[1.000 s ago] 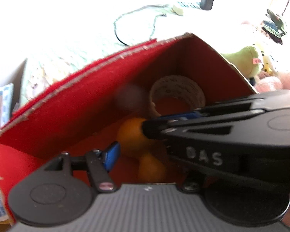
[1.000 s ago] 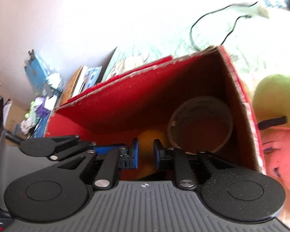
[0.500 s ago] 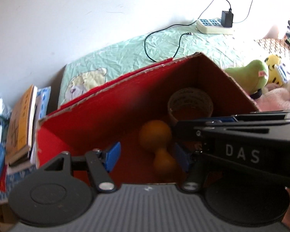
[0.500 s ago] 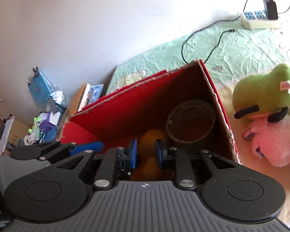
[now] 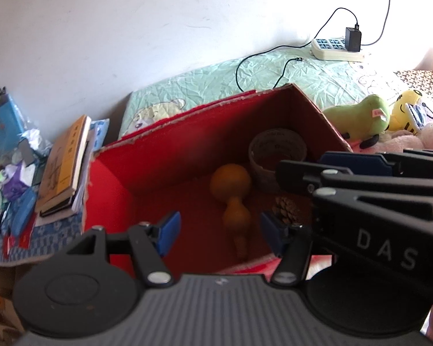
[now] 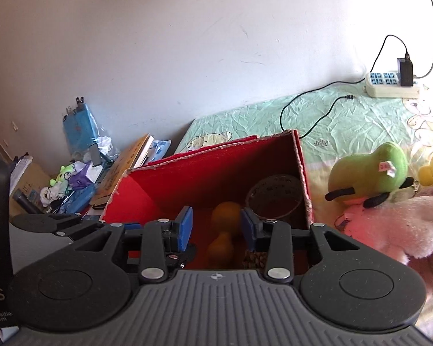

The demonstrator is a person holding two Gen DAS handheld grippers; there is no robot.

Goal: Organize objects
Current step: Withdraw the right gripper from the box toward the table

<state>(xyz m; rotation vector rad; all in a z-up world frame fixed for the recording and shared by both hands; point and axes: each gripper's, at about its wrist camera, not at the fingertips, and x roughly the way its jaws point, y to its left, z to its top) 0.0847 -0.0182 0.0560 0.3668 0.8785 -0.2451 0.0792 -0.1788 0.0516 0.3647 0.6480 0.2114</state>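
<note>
White wall behind, green sheet [image 6: 346,118] under a red box [image 5: 170,158].

Right claw [image 6: 215,227] hovering above the box's near edge, jaws opening, nothing pressed between the pads; orange gourd [image 6: 223,230] seen through the gap, lying on the box floor. Left claw [image 5: 218,229] likewise released, jaws well apart, empty, gourd [image 5: 231,190] below and beyond at 12 o'clock.

Left view alone: pine cone [image 5: 287,209] clear at 2 o'clock of the gourd, just beside it; right claw's black body crossing the frame at 3 o'clock. Right view alone: cone only a sliver at the near wall; pink plush [image 6: 401,225] in full at 3 o'clock outside the box; left claw's arm at 9 o'clock.

Tape roll [image 6: 274,197] in the far right corner, against the right wall. Left half of the box floor bare. Far wall tall, near edge low.

Counted: one box, one gourd, one roll, one cone; three plush toys outside, green [image 6: 372,170], yellow [image 5: 410,111], pink. One power strip [image 6: 389,85] at 1 o'clock. Book stack [image 5: 66,170] outside at 9 o'clock.
</note>
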